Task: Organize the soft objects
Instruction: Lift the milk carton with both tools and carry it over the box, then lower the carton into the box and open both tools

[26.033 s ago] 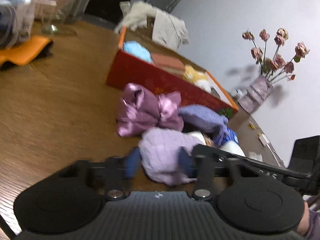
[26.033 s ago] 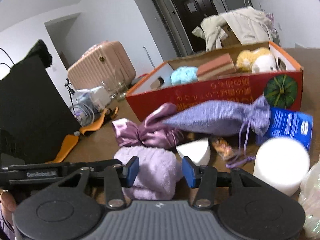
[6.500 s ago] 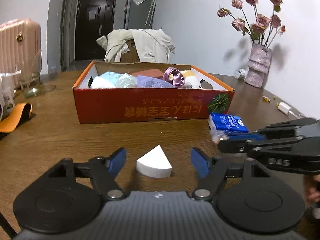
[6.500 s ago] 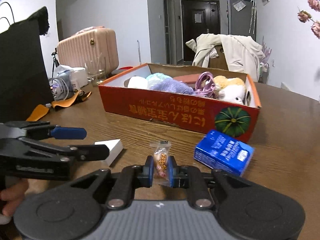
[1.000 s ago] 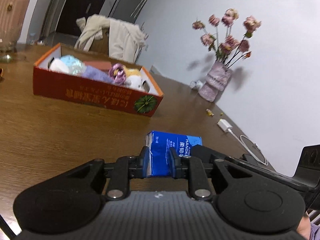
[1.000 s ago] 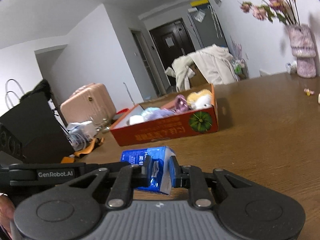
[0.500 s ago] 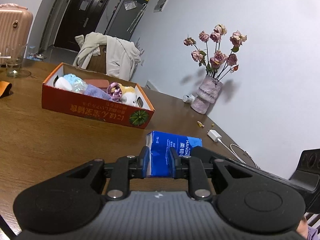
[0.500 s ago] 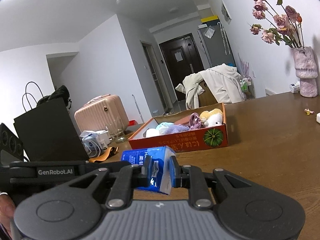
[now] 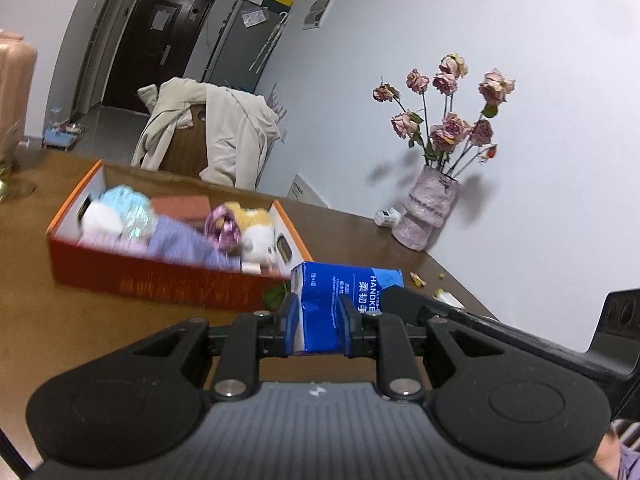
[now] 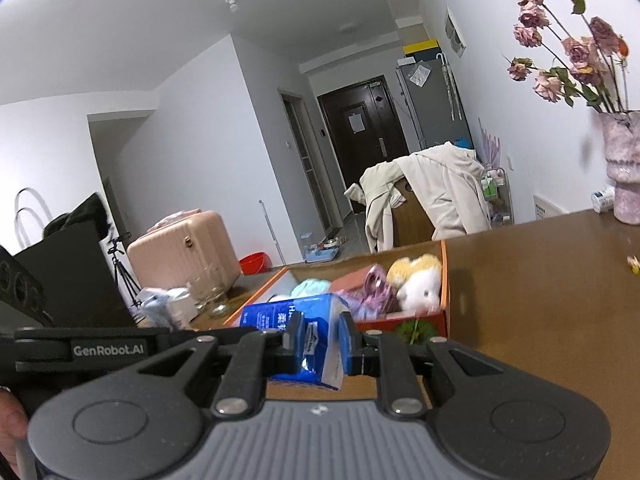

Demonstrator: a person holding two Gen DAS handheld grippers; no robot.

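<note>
The tissue pack [image 9: 320, 312] sits between the fingers of both the left gripper [image 9: 318, 322] and the right gripper [image 10: 320, 338], one at each end, above the table [image 9: 80, 320]. Beyond it on the table lies the box [image 9: 160, 284] with a plush toy [image 9: 258, 236], a pouch [image 9: 180, 242] and other soft things inside. Behind the box stands a chair draped with a jacket [image 9: 224, 132]. The vase [image 9: 426, 214] stands on the table to the right, near the wall.
</note>
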